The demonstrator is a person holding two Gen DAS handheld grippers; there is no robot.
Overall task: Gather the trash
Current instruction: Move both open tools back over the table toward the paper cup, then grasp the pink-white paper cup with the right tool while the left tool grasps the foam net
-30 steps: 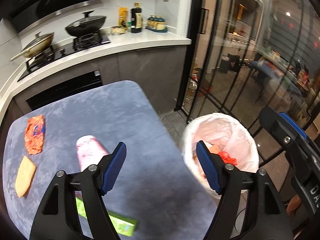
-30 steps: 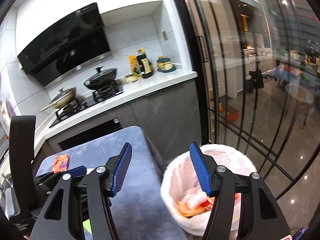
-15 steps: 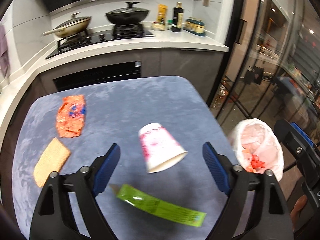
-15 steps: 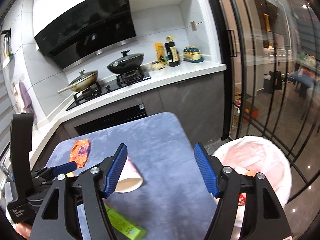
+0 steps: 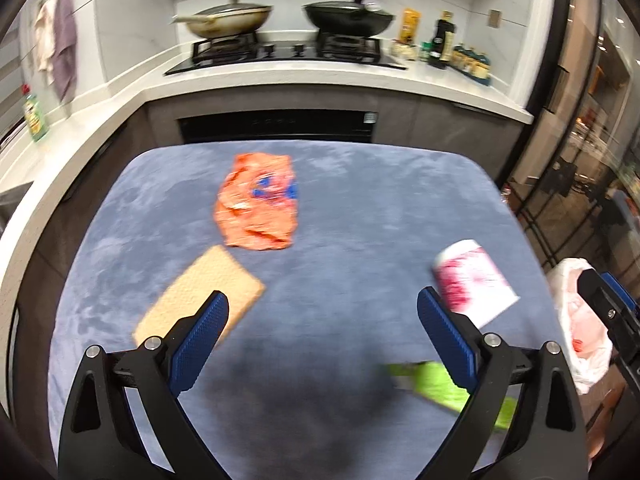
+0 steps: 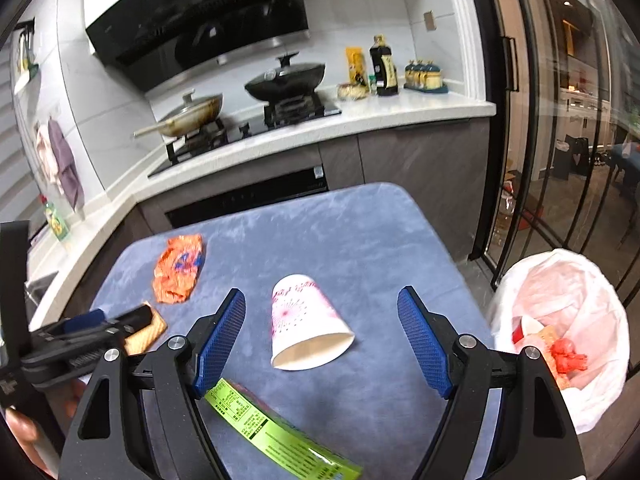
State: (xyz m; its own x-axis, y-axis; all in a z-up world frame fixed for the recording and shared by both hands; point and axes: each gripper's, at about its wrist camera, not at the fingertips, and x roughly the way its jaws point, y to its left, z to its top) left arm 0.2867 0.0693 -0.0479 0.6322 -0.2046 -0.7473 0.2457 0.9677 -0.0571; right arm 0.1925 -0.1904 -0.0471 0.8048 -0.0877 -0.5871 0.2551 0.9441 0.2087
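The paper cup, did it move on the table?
No. The cup lies on its side between the orange wrapper and green wrapper, as before; only the cameras swung.

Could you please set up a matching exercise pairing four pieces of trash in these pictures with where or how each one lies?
Things:
1. paper cup
2. orange wrapper
3. green wrapper
4. cracker

States:
A. flat tan rectangle beside the left tongs' finger
B. long strip at the table's near edge
C. on its side, open mouth toward the camera
D. crumpled, toward the table's far side

Pairs: 1-C, 2-D, 3-B, 4-A
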